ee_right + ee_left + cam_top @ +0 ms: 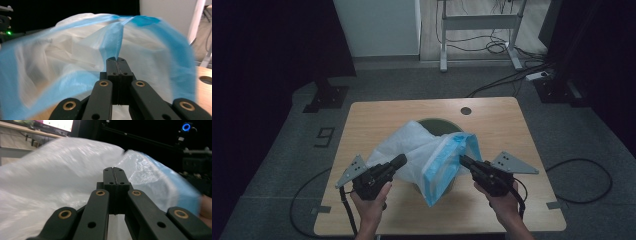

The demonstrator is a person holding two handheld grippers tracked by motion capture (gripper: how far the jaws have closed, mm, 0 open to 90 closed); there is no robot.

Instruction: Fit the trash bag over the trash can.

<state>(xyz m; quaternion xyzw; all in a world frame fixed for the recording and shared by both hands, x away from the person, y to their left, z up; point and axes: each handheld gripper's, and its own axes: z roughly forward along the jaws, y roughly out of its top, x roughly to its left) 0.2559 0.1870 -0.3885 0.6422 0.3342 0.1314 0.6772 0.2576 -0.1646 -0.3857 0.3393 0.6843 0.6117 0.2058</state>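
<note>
Both hands enter from the near edge of the desk (377, 112), each holding a gripper level above it, with a white plastic bag with a blue rim (424, 155) stretched between them. Its long axis slants from the far left, over a dark green round object (438, 125), down toward the near right, where the blue rim hangs. On the left gripper (115, 173) the jaws are pressed together, clamped on the white film. On the right gripper (117, 61) the jaws are likewise together, pinching a fold of the blue rim.
</note>
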